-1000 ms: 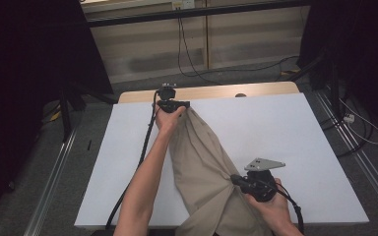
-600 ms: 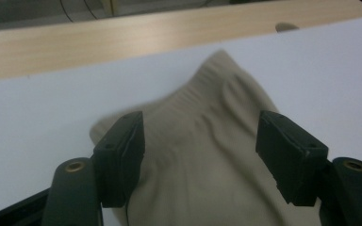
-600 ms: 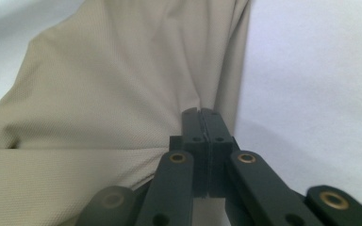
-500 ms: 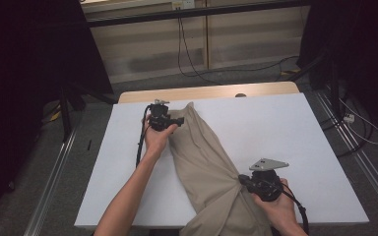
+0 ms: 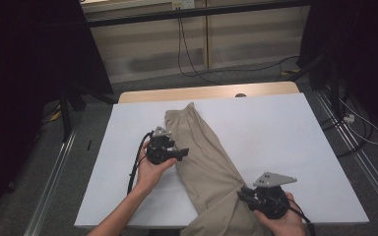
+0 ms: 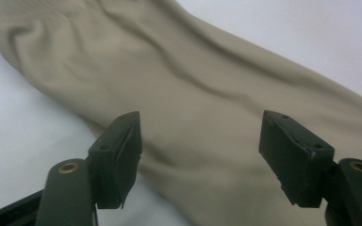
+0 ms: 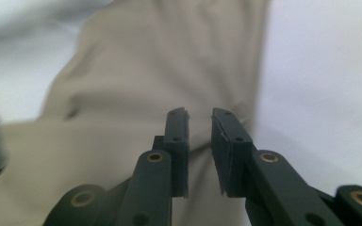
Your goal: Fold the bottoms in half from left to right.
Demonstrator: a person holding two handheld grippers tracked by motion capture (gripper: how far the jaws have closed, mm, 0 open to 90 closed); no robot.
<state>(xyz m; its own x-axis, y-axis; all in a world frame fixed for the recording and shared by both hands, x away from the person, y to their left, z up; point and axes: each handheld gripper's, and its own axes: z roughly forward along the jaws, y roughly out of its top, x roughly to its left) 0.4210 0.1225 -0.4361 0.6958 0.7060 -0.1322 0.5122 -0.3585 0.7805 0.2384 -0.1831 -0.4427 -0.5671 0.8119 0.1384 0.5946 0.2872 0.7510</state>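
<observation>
Counting what lies before us, we find one pair of beige trousers (image 5: 206, 162) on one white table (image 5: 285, 142), and two grippers. We hold the left gripper (image 5: 183, 152) with jaws spread wide at the cloth's left edge, while the right gripper (image 5: 242, 193) pinches a fold near the front edge. Lightly creased, the trousers run diagonally from the table's middle toward us.

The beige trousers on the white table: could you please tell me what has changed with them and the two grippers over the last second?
The left gripper came back from the far edge toward the person and let go of the beige trousers; its fingers now stand wide open above the cloth. The trousers' far end lies flat on the white table. The right gripper stayed at the near end.
</observation>
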